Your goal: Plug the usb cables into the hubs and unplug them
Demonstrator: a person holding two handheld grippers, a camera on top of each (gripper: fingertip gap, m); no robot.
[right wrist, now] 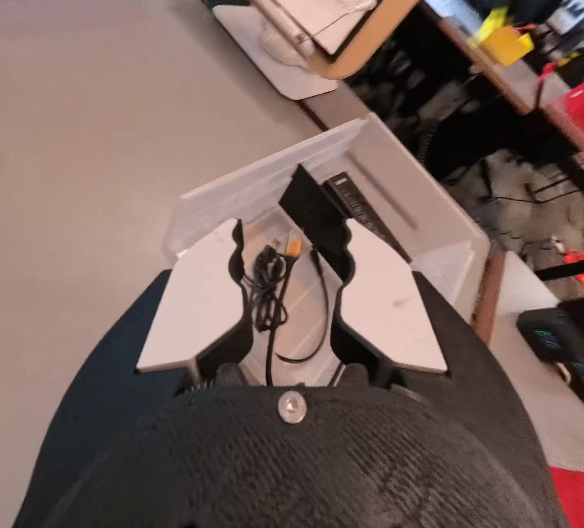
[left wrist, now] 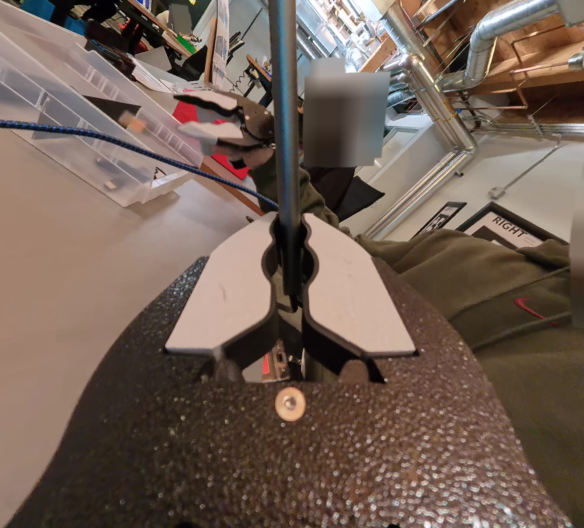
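**Two grippers, one hub clamped, cables waiting in the bin**

Two hand-held grippers are seen over a pale table (left wrist: 63,291), and much of the scene is blurred or cut off. In the left wrist view, the left gripper (left wrist: 289,228) is clenched on a long, dark, slim hub (left wrist: 284,102), which is held edge-on between the fingertips; its far end is cut off by the top of the frame and its ports cannot be made out. A blue braided cable (left wrist: 126,144) is stretched from the left edge across the table and is lost behind the hub, so its end is hidden. Beyond it, a clear plastic bin (left wrist: 104,121) is seen on the table, its contents reduced to dark smudges. Farther off, the right gripper (left wrist: 189,119) is shown with its fingers parted and nothing between them, above the bin; an olive sleeve (left wrist: 316,197) behind it is partly covered by the hub.

In the right wrist view, softened throughout by motion blur, the right gripper (right wrist: 292,228) is again shown released and empty. What the left view hides is laid out here: inside the bin (right wrist: 240,190), a coiled black cable (right wrist: 268,288) with a plug is seen beside an orange-tipped plug (right wrist: 293,247), then a second thin black cable (right wrist: 322,298), a flat black piece (right wrist: 309,203) and a dark strip (right wrist: 357,203) that cannot be identified. The left gripper and the hub are not shown in this view.
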